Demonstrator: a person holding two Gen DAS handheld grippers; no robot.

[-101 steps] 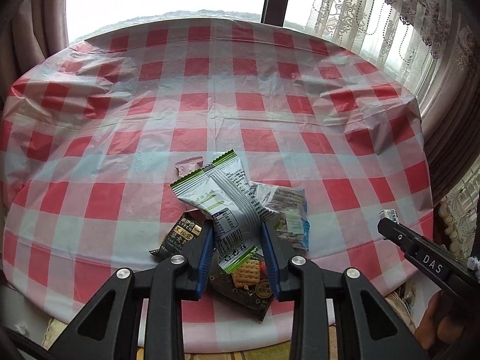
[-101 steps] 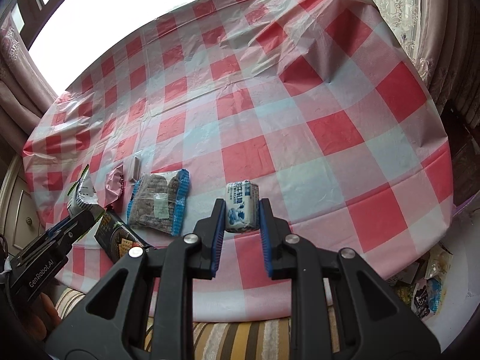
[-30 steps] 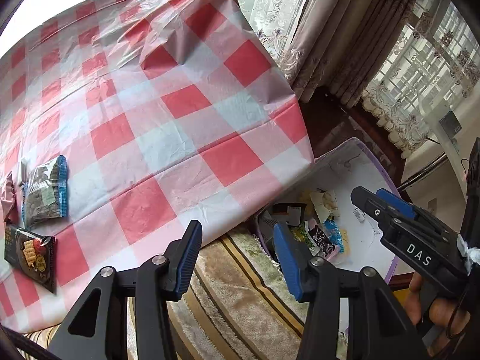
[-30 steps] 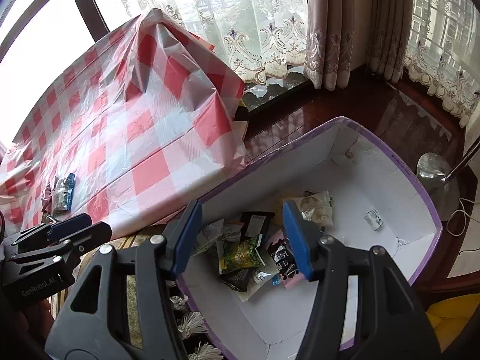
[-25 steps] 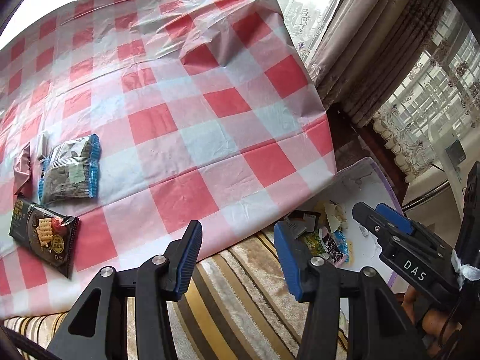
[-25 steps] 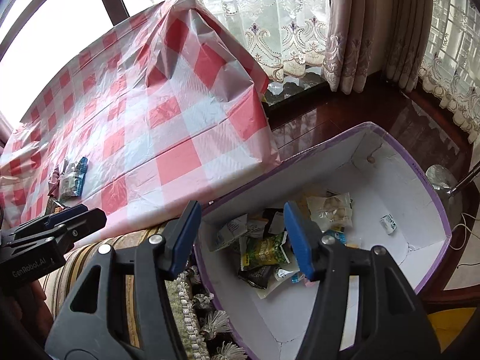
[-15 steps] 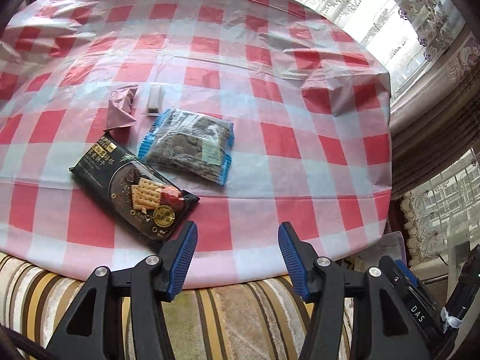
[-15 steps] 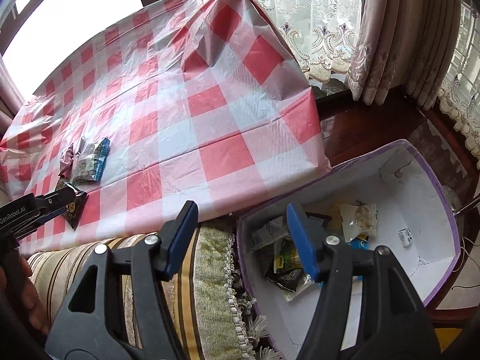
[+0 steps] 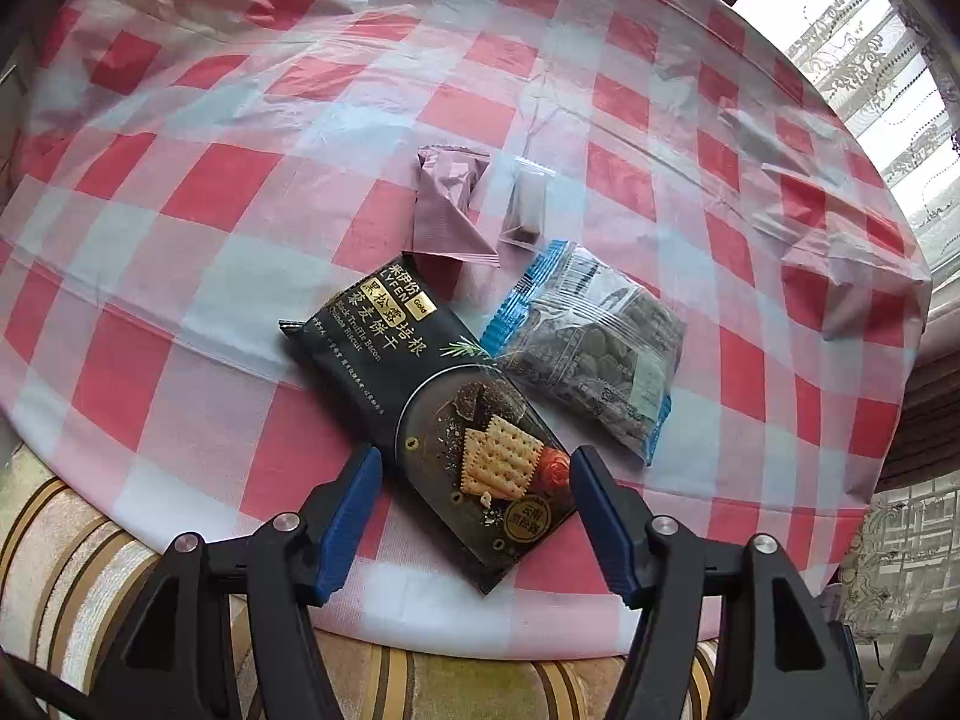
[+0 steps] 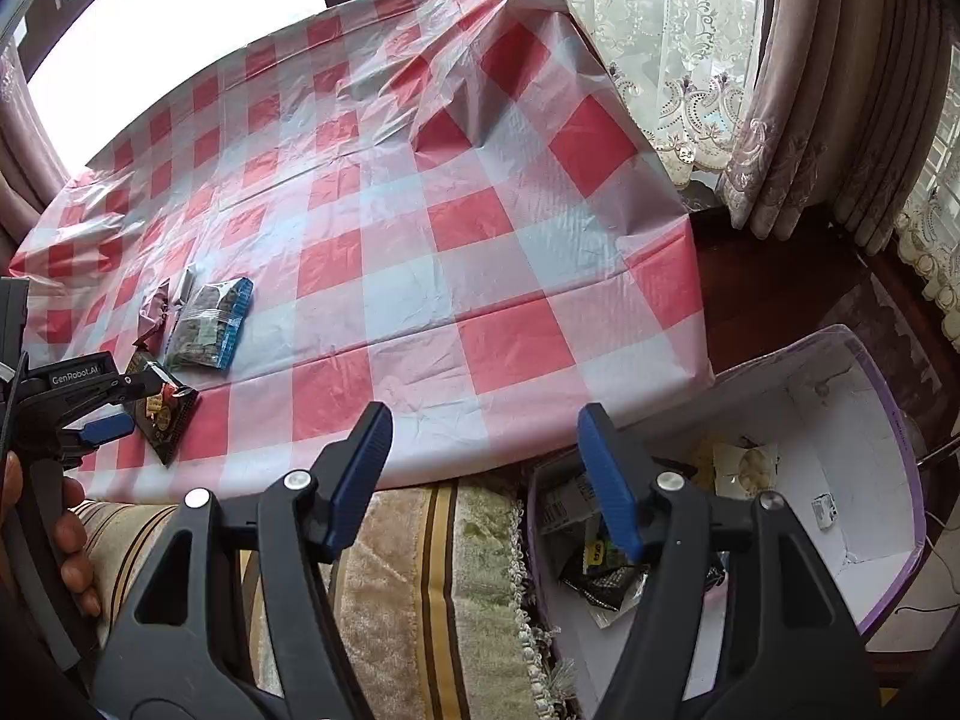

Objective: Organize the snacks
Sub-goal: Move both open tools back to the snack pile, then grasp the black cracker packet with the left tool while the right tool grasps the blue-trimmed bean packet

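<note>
A black cracker packet (image 9: 444,414) lies near the front edge of the red-checked table (image 9: 240,192). Its near end sits between the blue pads of my left gripper (image 9: 474,462), whose jaws are opening and do not touch it. Beside it lie a clear blue-edged bag of dark snacks (image 9: 591,348), a pink wrapper (image 9: 447,210) and a small clear sachet (image 9: 525,204). In the right wrist view the same packets, the cracker packet (image 10: 165,411) and the bag (image 10: 210,324), lie at far left under the left gripper (image 10: 129,405). My right gripper (image 10: 483,420) is opening, empty, over the table's edge.
A purple-rimmed white box (image 10: 894,420) holding several snack packets stands on the floor at the right of the table. A striped cushioned seat (image 10: 420,570) runs along the front. Curtains (image 10: 780,90) hang behind the box. A hand (image 10: 72,552) holds the left gripper's handle.
My left gripper swung from the box back over the table and now stands over the black cracker packet, its jaws wider. My right gripper shifted left from above the box toward the table edge.
</note>
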